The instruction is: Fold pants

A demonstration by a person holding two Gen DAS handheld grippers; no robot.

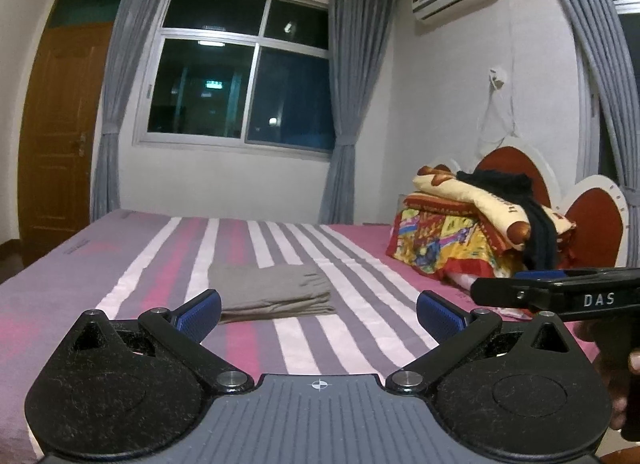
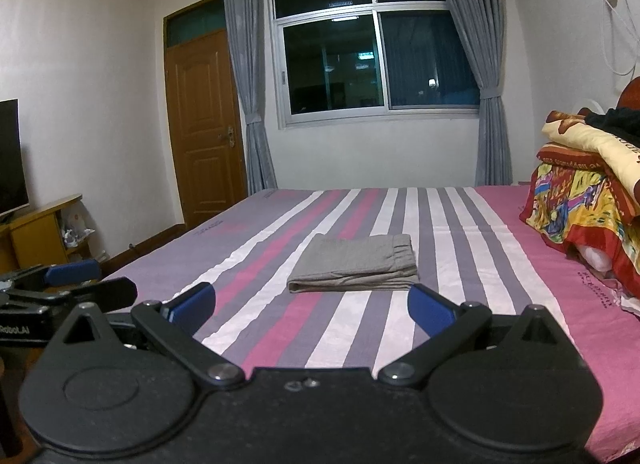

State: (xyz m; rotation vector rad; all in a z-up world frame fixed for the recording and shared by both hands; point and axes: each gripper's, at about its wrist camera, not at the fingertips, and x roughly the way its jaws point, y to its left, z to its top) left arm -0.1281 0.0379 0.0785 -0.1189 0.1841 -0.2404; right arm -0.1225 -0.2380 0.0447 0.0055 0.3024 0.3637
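The left gripper [image 1: 318, 314] hovers wide and empty above the striped bed [image 1: 360, 304]. The folded grey pants [image 2: 354, 264] lie flat mid-bed, ahead of both. The right gripper [image 2: 312, 310] likewise gapes wide, holding nothing.

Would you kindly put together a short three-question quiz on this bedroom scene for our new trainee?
1. True or false: the grey pants lie spread out flat at full length on the striped bed.
2. Multiple choice: the left hand-held gripper is (a) shut on the pants, (b) open and holding nothing, (c) out of view.
3. Fill in: the pile of colourful bedding sits at the bed's ____ side, seen from the right wrist camera.

Key: 1 false, they are folded into a compact bundle; 2 b; 3 right.
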